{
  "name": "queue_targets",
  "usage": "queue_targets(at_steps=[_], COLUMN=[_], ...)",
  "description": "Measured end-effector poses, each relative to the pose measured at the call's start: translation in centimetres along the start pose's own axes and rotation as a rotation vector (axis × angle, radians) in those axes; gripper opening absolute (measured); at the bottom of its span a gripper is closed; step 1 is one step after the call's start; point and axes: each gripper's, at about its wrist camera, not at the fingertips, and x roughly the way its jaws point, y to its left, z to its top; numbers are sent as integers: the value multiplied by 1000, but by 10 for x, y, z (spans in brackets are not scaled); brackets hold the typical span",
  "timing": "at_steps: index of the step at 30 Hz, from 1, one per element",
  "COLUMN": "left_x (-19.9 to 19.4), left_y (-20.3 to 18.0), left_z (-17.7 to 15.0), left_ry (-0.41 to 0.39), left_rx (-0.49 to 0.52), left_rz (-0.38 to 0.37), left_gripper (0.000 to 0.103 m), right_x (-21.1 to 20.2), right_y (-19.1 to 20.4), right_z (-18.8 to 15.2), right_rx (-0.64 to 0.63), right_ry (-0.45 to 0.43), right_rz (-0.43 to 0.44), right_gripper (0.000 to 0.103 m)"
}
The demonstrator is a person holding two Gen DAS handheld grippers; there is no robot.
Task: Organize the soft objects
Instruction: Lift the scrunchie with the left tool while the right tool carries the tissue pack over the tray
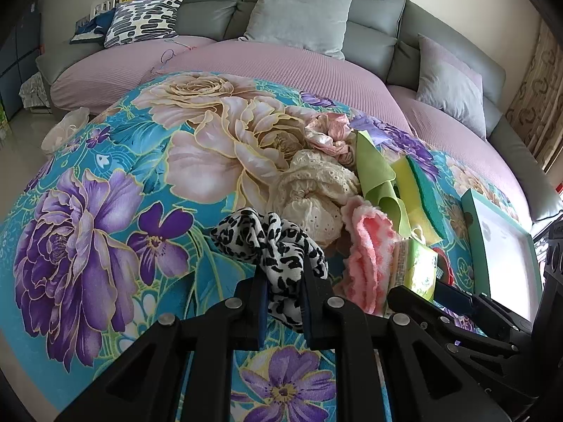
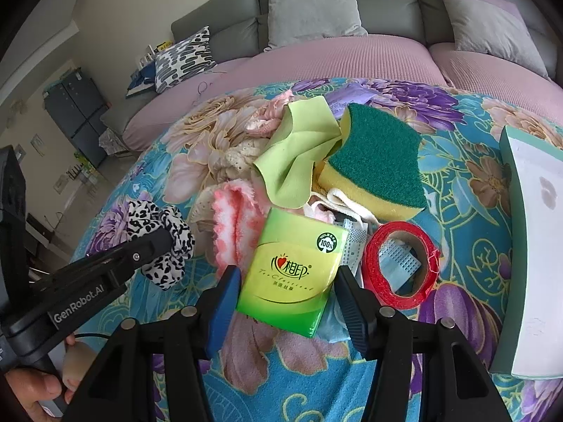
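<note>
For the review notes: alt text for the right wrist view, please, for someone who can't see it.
The right gripper hovers with its jaws open on either side of a green tissue pack on a floral blanket. Beside the pack lie a red tape roll, a sponge and a pink fuzzy cloth; at left, the left gripper pinches a leopard-print scrunchie.

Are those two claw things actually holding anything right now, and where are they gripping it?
The left gripper pinches the leopard-print scrunchie by its near edge. The right gripper straddles the green tissue pack, holding nothing.
</note>
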Motion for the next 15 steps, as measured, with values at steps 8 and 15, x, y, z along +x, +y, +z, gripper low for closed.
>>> queue_targets(at_steps=[8, 15], left_x=[-9, -22], left_y=[4, 1], left_z=[2, 7], left_ry=[-36, -92], left_rx=[-24, -31], left_rz=[12, 2], left_gripper=[16, 16], right_x=[-8, -21], right_y=[-5, -12], right_z=[1, 3], right_rx=[15, 56], right_ry=[-18, -43], right_rz=[41, 101], right_gripper=[57, 56])
